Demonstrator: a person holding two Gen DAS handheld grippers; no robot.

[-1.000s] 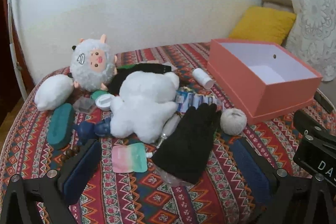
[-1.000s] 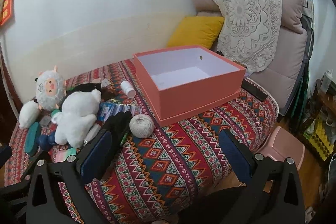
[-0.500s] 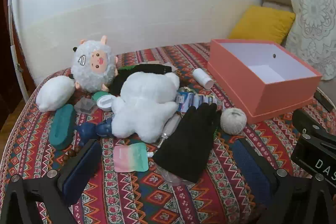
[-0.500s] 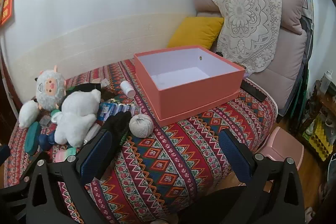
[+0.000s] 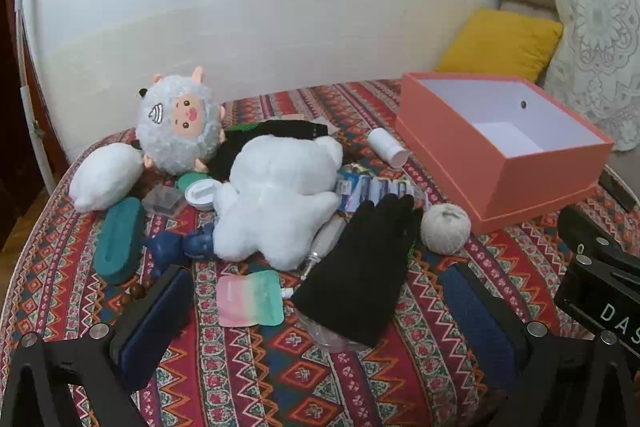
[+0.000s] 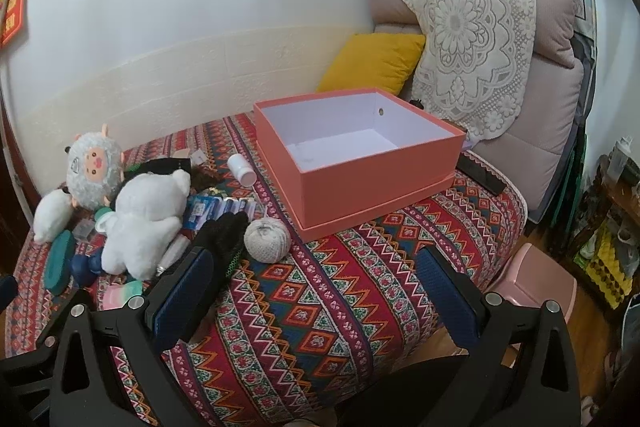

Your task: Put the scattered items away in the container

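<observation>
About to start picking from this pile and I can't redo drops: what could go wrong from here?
The black knit glove lies over a clear plastic item and against a silver tube; grabbing it may drag those.

The round ball of pale twine could roll off the patterned cloth.

The open left gripper and right gripper hover close together; they may collide.

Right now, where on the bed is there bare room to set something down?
Bare cloth lies in front of the orange box and the twine ball, toward the near edge. The box itself is empty. Left of the black glove, around the white plush, it is crowded.
</observation>
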